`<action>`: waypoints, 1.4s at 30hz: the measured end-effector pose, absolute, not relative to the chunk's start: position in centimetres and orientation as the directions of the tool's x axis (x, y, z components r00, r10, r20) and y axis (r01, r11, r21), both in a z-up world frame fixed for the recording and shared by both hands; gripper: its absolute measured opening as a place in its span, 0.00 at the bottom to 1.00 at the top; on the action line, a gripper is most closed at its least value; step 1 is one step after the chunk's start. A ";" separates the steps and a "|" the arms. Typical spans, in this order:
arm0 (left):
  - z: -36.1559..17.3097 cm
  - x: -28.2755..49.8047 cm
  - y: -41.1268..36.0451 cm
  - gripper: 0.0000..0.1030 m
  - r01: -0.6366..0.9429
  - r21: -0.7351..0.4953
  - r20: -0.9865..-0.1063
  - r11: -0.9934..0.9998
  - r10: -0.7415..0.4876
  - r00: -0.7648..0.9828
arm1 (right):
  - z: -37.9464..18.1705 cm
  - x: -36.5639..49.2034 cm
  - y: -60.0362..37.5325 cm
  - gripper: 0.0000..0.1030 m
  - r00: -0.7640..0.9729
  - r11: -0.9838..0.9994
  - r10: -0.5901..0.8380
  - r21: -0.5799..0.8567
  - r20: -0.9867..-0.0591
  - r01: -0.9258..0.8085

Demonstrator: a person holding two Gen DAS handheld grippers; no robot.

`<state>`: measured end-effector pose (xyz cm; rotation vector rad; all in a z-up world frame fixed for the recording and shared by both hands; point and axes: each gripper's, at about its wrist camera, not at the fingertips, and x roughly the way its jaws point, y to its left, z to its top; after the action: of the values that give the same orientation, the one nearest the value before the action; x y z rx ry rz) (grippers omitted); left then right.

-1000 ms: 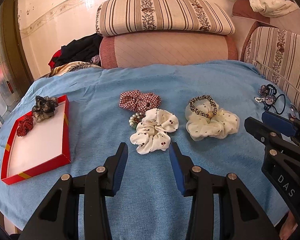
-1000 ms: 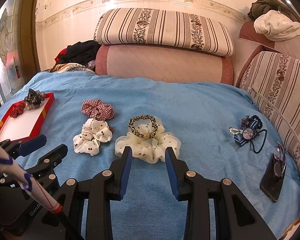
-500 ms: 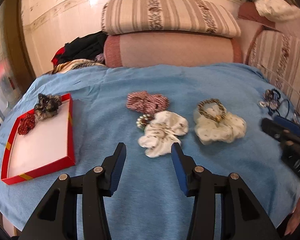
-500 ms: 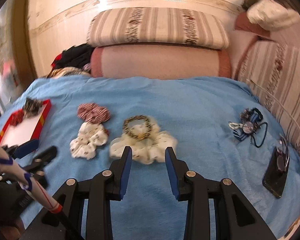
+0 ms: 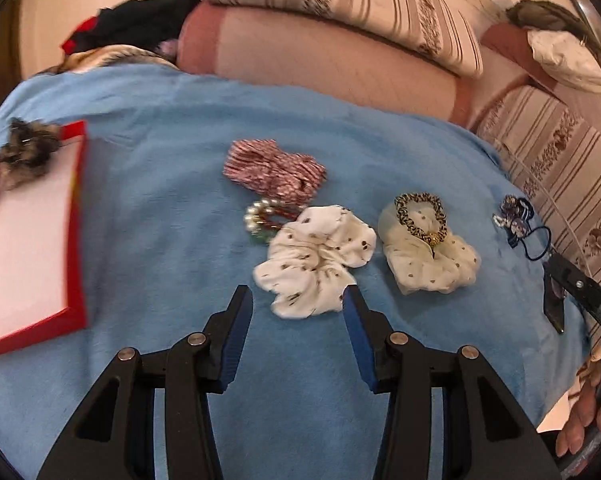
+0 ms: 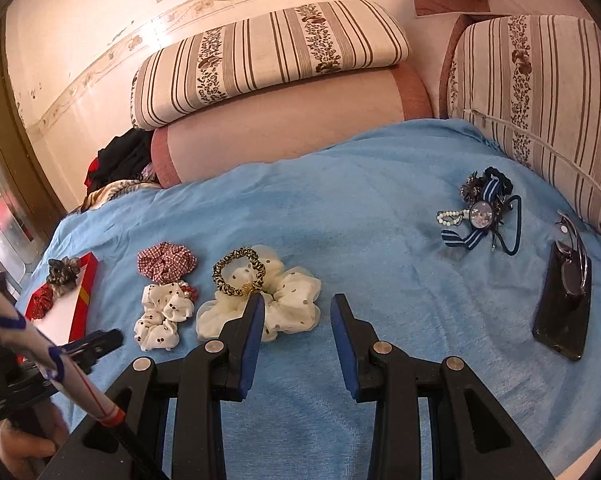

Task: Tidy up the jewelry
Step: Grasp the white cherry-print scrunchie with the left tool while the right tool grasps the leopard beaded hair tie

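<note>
the left hand-held gripper (image 5: 296, 300) hangs spread just over the near edge of the white cherry-print scrunchie (image 5: 314, 258) on the blue blanket (image 5: 160, 184), pinching nothing. the right hand-held gripper (image 6: 296, 308) is spread too, empty, beside the cream dotted scrunchie (image 6: 284, 300). the red tray (image 5: 74, 216) sits at the blanket's left edge.

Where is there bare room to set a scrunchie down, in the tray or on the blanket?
The red tray is white and bare except its far corner, where two scrunchies sit. The blue blanket is bare between the cream scrunchie and the blue-ribbon pile. Crowded: the cluster around the cherry scrunchie.
</note>
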<state>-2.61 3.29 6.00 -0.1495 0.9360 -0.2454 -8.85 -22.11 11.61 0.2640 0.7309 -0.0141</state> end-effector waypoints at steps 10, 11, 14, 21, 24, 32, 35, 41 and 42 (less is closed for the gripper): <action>2.7 1.1 1.2 0.20 0.132 -0.192 -0.827 0.972 -0.233 0.512 | 11.0 -8.4 -22.6 0.36 0.736 0.962 0.085 0.247 -0.672 0.114; 2.5 0.9 1.2 0.16 0.134 -0.187 -0.826 0.973 -0.230 0.514 | 10.9 -8.3 -22.5 0.36 0.734 0.962 0.087 0.248 -0.673 0.112; 2.9 0.2 1.1 0.08 0.154 -0.168 -0.807 0.974 -0.226 0.546 | 10.7 -8.0 -22.5 0.36 0.731 0.961 0.096 0.254 -0.676 0.109; 5.7 -1.5 2.6 0.08 0.238 -0.142 -0.755 0.961 -0.261 0.601 | 10.5 -6.6 -22.1 0.36 0.727 0.949 0.168 0.309 -0.666 0.064; 6.1 -1.3 3.5 0.08 0.239 -0.161 -0.742 0.957 -0.278 0.611 | 10.4 -5.1 -21.5 0.36 0.715 0.941 0.212 0.336 -0.666 0.033; 3.5 0.9 5.5 0.09 0.219 -0.251 -0.752 0.943 -0.333 0.569 | 7.7 1.2 -19.5 0.35 0.643 0.959 0.194 0.280 -0.741 0.033; 3.3 1.8 6.0 0.15 0.205 -0.275 -0.750 0.939 -0.343 0.566 | 6.7 2.1 -19.3 0.35 0.638 0.960 0.190 0.278 -0.746 0.039; 2.9 3.0 5.9 0.49 0.198 -0.315 -0.743 0.928 -0.371 0.556 | 6.1 2.6 -18.6 0.26 0.635 0.971 0.176 0.238 -0.752 0.013; 2.7 3.3 5.7 0.49 0.198 -0.315 -0.747 0.928 -0.371 0.552 | 6.0 2.7 -18.7 0.26 0.634 0.971 0.176 0.239 -0.753 0.014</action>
<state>3.28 5.68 2.67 -0.2036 0.9278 -0.3391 2.72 -18.66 5.99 0.2315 0.8815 0.0934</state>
